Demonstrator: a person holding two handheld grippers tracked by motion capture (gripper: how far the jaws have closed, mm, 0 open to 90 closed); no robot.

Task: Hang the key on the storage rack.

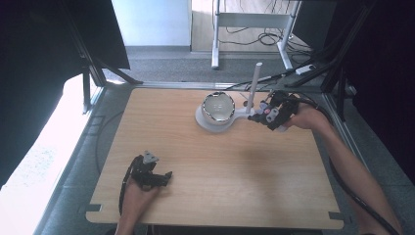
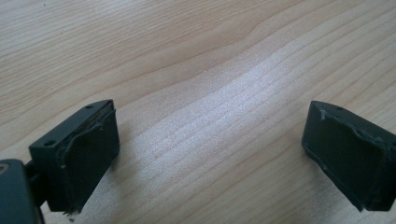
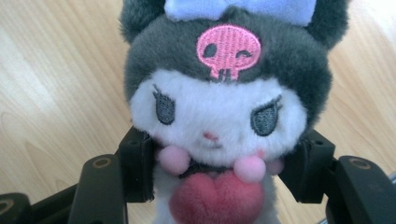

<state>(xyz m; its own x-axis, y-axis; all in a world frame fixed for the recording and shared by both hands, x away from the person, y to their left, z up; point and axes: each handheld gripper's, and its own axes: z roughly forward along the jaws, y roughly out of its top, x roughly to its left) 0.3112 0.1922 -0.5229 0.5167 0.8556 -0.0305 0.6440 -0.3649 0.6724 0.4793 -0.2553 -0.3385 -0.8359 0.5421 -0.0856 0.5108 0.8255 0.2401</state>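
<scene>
A plush toy (image 3: 219, 93) with a dark grey hood, a pink skull patch, a white face and a pink heart fills the right gripper view. My right gripper (image 3: 222, 163) is shut on it, its jaws pressing the toy's sides at neck height. In the high view this right gripper (image 1: 258, 116) hangs above the table, just right of a shiny metal bowl (image 1: 219, 106). The bowl sits on a white round base (image 1: 205, 122) with an upright white post (image 1: 253, 85). My left gripper (image 1: 166, 177) rests near the table's front left. Its jaws (image 2: 210, 154) stand wide open over bare wood.
The wooden table (image 1: 215, 161) has notched front corners. Beyond its far edge lie cables (image 1: 274, 78) and a white table frame (image 1: 244, 22) on the floor. Dark frame struts (image 1: 93, 68) stand at the back left and back right.
</scene>
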